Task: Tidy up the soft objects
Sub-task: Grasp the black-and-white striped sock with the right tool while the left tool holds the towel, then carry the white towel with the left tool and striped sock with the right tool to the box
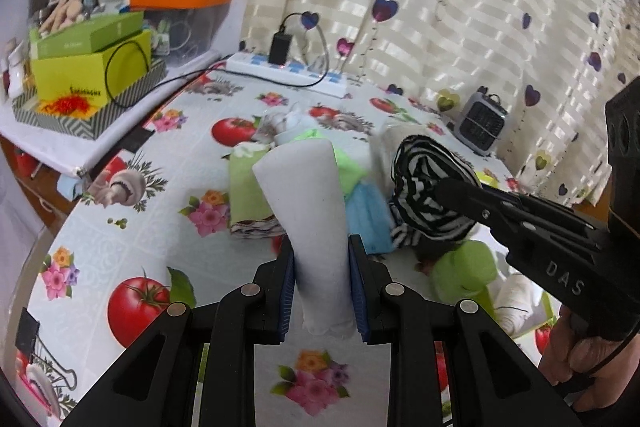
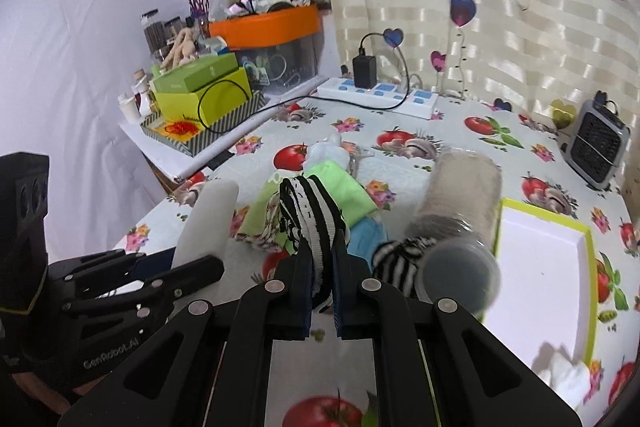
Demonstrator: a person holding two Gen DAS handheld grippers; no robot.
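My left gripper (image 1: 321,269) is shut on a rolled white cloth (image 1: 310,211) and holds it upright above the table; the roll also shows in the right wrist view (image 2: 208,223). My right gripper (image 2: 321,269) is shut on a black-and-white striped cloth (image 2: 310,217), which also shows in the left wrist view (image 1: 430,187). Behind both lies a pile of soft things: a light green cloth (image 2: 340,187), a blue cloth (image 2: 368,237) and an olive-green folded cloth (image 1: 246,191). A second striped piece (image 2: 394,261) lies by a beige roll (image 2: 460,191).
A white tray with a lime-green rim (image 2: 588,291) lies at the right, with a white cloth (image 2: 568,375) near its front corner. A small grey heater (image 2: 598,143), a power strip (image 2: 380,93) and a side shelf of green boxes (image 2: 200,95) stand at the back.
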